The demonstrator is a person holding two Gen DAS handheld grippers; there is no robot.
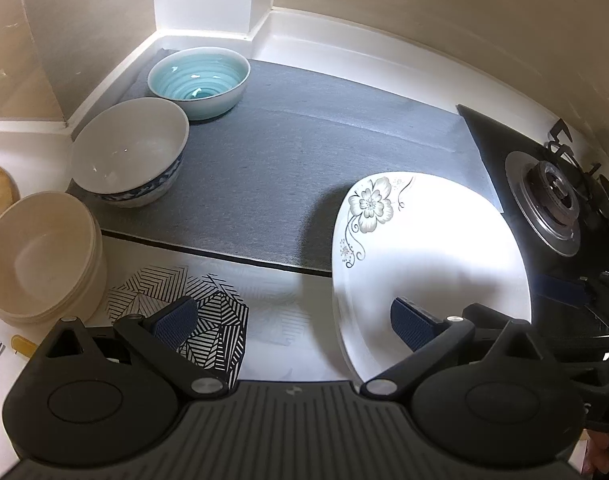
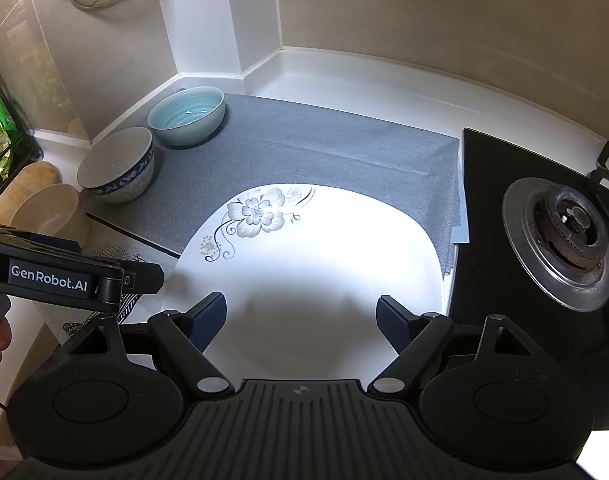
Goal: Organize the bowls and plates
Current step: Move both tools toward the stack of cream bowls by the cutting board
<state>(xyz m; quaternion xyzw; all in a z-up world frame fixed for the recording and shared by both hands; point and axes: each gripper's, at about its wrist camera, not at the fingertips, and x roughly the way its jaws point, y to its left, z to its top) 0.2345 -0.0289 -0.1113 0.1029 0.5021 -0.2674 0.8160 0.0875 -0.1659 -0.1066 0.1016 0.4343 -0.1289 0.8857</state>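
A: Left wrist view – what's there?

B: Left gripper (image 1: pixel 294 322) has its fingers wide apart, holding nothing. A white plate (image 1: pixel 432 264) w/ a grey flower print lies to its right; the right finger overlaps the plate's near edge in the view – contact can't be told. Far left on a grey mat (image 1: pixel 304 160): a teal bowl (image 1: pixel 199 80), and nearer, a white bowl w/ blue band (image 1: pixel 130 152). A beige bowl stack (image 1: pixel 44 256) is at near left, off the mat. Gas burner (image 1: pixel 552 204) on the right.

A: Right wrist view?

B: Right gripper (image 2: pixel 302 320) is also spread apart, empty – the plate (image 2: pixel 312 256) sits straight ahead, centred between its fingers, half on the mat (image 2: pixel 344 152), flower on its far-left side. So the right hand looks better placed to take it. Plate is squarish w/ rounded corners, glossy, prob. slippery at the rim.
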